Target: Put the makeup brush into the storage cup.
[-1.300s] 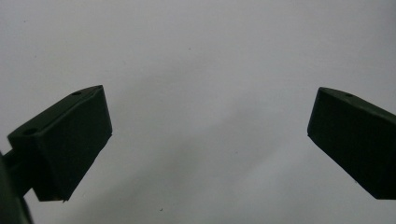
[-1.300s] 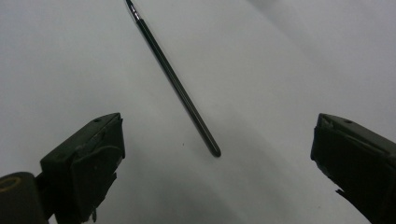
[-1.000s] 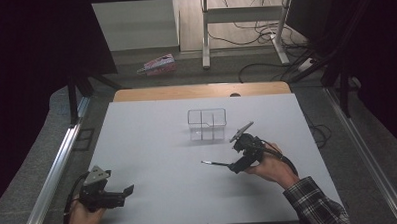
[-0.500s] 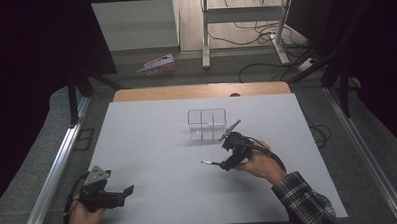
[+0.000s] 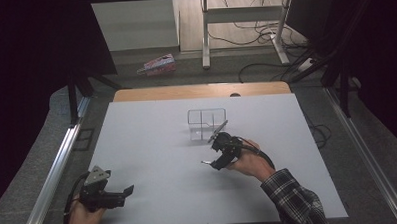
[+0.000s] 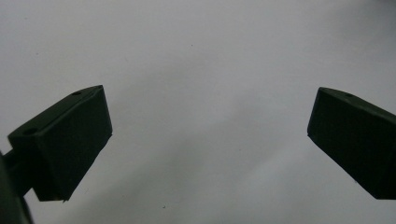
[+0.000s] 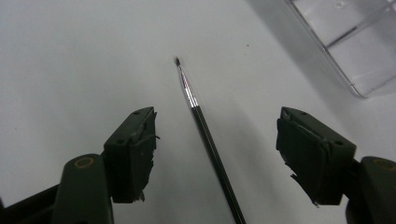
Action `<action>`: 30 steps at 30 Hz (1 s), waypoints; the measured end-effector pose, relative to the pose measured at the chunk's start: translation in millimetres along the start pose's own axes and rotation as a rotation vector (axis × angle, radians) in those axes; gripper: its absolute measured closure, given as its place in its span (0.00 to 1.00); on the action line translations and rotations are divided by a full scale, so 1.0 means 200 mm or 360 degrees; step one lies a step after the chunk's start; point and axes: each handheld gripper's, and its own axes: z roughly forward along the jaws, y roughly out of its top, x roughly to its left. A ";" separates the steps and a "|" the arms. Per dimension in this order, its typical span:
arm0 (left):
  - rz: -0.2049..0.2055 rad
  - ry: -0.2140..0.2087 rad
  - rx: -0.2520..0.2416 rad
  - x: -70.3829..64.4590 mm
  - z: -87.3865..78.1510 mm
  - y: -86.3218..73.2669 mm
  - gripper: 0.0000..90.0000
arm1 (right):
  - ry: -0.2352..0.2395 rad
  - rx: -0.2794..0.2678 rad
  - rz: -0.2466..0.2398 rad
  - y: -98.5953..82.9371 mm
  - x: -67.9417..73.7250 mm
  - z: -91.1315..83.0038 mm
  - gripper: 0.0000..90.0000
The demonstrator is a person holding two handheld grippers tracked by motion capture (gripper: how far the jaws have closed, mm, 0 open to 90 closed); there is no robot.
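Note:
A thin paintbrush [image 7: 205, 126] with a black handle, silver ferrule and dark tip lies flat on the white table [image 5: 152, 143]. My right gripper [image 7: 217, 140] is open and straddles the handle, one jaw on each side, without touching it. From the high view, the right gripper [image 5: 217, 159] sits mid-table in a hand, with the brush tip [image 5: 204, 163] poking out to its left. My left gripper [image 5: 123, 192] rests at the near left corner. The left gripper [image 6: 210, 144] is open over bare table with nothing between its jaws.
A clear plastic divided box [image 5: 207, 122] stands just beyond the right gripper; its corner [image 7: 345, 42] shows at the upper right of the right gripper view. A plaid sleeve [image 5: 289, 199] comes in from the bottom right. Metal rails run along both table sides.
My right gripper has moved left across the table and now sits over the brush. The brush and the left gripper have stayed where they were.

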 end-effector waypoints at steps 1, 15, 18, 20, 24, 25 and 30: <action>0.0001 0.0000 0.0001 0.00 0.00 0.00 0.00 | 0.0002 -0.0003 -0.0002 0.00 0.00 0.00 0.34; 0.0004 0.0004 0.0011 0.00 0.00 0.00 0.00 | 0.0028 0.0057 -0.0058 0.00 0.00 0.06 0.46; 0.0003 0.0004 0.0011 0.00 0.00 0.00 0.00 | 0.0032 0.0074 -0.0058 -0.01 0.00 0.07 0.47; 0.0003 0.0003 0.0012 0.00 0.00 0.00 0.00 | 0.0035 0.0089 -0.0062 -0.02 0.00 0.08 0.49; 0.0004 0.0003 0.0013 0.00 0.00 0.00 0.00 | 0.0037 0.0113 -0.0082 -0.04 -0.01 0.10 0.57; 0.0004 0.0003 0.0013 0.00 0.00 0.00 0.00 | 0.0026 0.0120 -0.0090 -0.04 -0.01 0.09 0.61; 0.0006 0.0006 0.0013 0.00 0.00 0.00 0.00 | 0.0056 0.0197 -0.0159 -0.02 0.00 0.09 0.91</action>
